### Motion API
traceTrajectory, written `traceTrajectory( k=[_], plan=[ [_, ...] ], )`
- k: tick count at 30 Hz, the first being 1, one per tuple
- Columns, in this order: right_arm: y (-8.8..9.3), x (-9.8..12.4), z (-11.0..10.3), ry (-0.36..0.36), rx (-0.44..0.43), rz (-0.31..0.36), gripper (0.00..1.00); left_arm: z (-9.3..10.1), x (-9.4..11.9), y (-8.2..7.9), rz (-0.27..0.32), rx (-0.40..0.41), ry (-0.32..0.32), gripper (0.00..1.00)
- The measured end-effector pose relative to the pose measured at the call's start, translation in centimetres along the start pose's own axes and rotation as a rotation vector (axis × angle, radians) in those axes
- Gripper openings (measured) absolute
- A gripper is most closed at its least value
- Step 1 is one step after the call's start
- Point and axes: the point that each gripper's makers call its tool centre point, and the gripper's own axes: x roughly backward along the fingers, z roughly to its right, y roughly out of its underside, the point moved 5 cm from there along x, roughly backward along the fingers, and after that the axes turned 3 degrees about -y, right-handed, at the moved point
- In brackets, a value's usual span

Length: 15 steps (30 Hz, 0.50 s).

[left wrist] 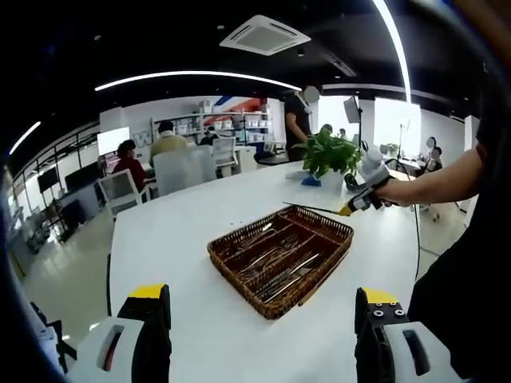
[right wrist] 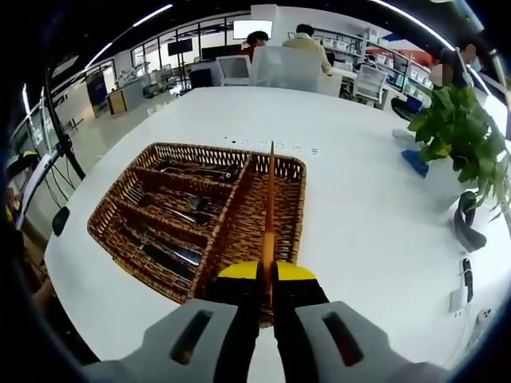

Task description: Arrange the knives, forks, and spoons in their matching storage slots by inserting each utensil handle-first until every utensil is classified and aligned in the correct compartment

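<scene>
Right gripper view: the right gripper (right wrist: pixel 267 279) is clenched on a slim orange-handled utensil (right wrist: pixel 270 199), poised over the wicker tray (right wrist: pixel 297 199).
It should be kept level, lined up with the tray's long empty slot, and slid in handle-first; the other slots hold metal cutlery (right wrist: pixel 172 211). Beyond the tray's near end, the left gripper (left wrist: pixel 263 319) hangs released.

txt: none legible | labels/brands: none | nums: 0 | far wall signs too blurry
</scene>
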Motion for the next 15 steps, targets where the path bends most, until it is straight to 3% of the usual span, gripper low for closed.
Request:
traceTrajectory(
  k=[15],
  plan=[
    [1.3,-0.7,0.0,0.002,-0.019,-0.023,0.02,-0.3,0.4,0.5,-0.003,0.008,-0.008,1.00]
  ],
)
